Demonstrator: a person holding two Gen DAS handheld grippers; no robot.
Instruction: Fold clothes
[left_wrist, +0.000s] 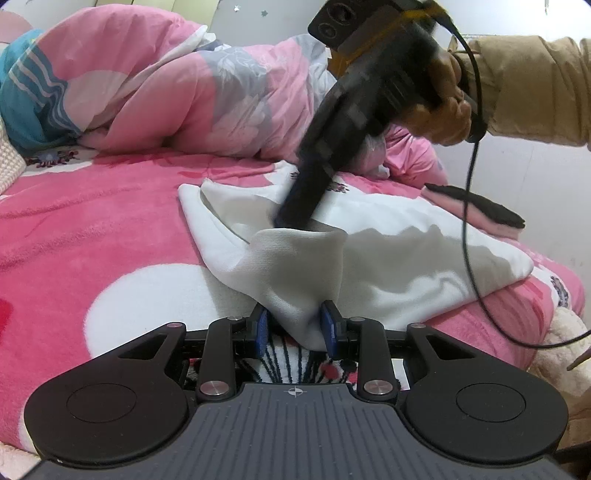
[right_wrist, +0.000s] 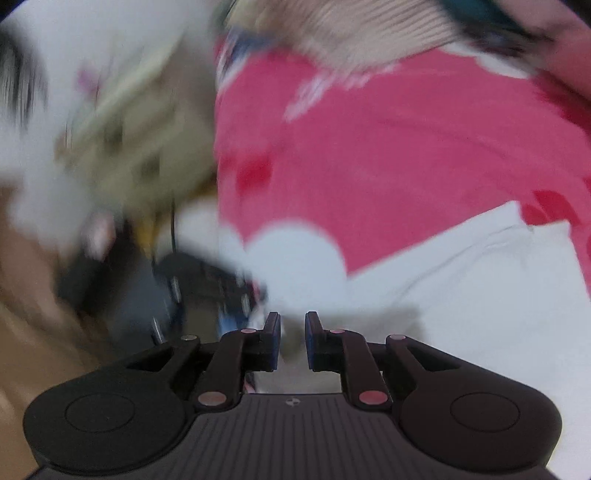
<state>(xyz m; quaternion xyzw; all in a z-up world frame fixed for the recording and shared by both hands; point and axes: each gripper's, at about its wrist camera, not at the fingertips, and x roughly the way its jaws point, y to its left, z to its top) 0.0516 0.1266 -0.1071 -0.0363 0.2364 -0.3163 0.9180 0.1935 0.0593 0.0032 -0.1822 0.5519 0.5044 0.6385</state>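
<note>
The white garment lies part-folded on the bed, on its pink fleece blanket with white patches, and one bunched portion of it is raised towards the left wrist camera. The left claw is closed on that bunch: white cloth fills the gap between its blue pads and is pinched there, low and near the blanket. In that same view the right claw comes down steeply onto the middle of the garment, held by a hand in a tan sleeve, with a black cable hanging from it; its tips are hidden behind the raised fold. Its own camera is badly blurred, and shows the jaws standing a narrow gap apart with pale cloth below them, but whether anything is pinched I cannot tell. This looks like mid-fold: one edge gathered and held while the other hand works the middle. The next move probably calls for carrying the held portion across the garment and laying it flat without dragging the layers underneath. A crumpled pink quilt lies well behind.
</note>
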